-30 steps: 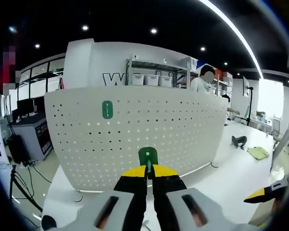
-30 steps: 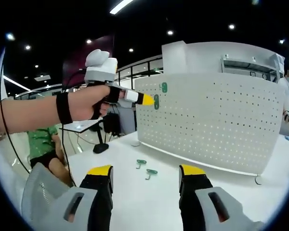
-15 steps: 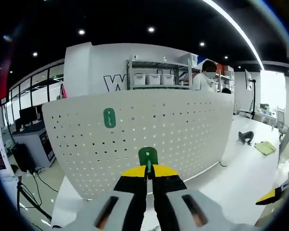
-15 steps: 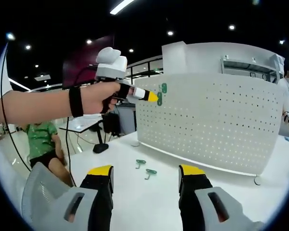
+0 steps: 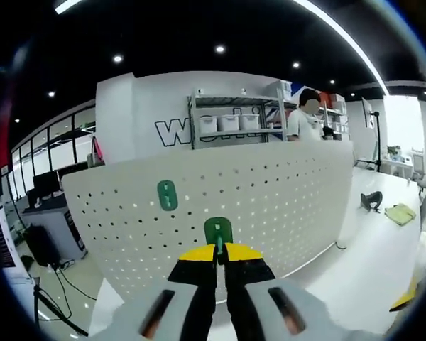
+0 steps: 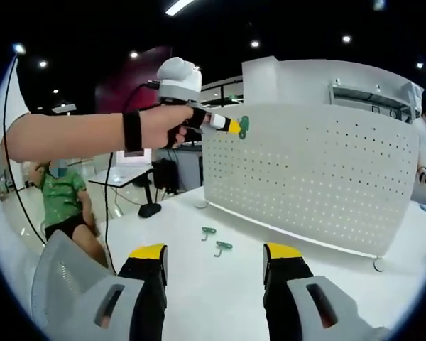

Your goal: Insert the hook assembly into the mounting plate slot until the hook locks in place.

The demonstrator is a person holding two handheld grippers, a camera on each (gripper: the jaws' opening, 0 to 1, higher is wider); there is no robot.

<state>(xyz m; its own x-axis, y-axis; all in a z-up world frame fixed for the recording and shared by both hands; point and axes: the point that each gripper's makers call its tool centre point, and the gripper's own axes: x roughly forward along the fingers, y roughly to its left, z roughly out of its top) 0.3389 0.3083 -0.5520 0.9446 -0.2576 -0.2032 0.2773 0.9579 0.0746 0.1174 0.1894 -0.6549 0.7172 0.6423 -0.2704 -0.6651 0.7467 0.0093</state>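
Left gripper view: left gripper (image 5: 218, 250) jaws pressed together on the green hook (image 5: 218, 231), pinching its lower edge. Versus 1 s ago the pegboard (image 5: 270, 206) fills more of the view and the mounted green plate (image 5: 167, 195) has slid from about 10 o'clock of the hook toward 11 o'clock, closer to it. That is mostly camera travel: the hand is closing on the board.

Right gripper view confirms it: the hand (image 6: 163, 126) has risen and moved right, so the hook (image 6: 243, 126) now sits at the board's (image 6: 319, 177) top left corner, overlapping the spot where the mounted plate showed before. Whether it touches, I cannot tell. Right gripper (image 6: 216, 263) is spread, empty, low over the white table (image 6: 220, 298). Two spare green hooks (image 6: 216, 240) lie on the table near the board foot.

Meaning: approach nearly done; insertion and lock not yet shown.

Orientation: hook's long axis runs 12 to 6 in the left gripper view, rounded end at 12, flat face toward the board, roughly parallel to the plate's long axis. My read: small lateral correction toward 11 o'clock, then push in.
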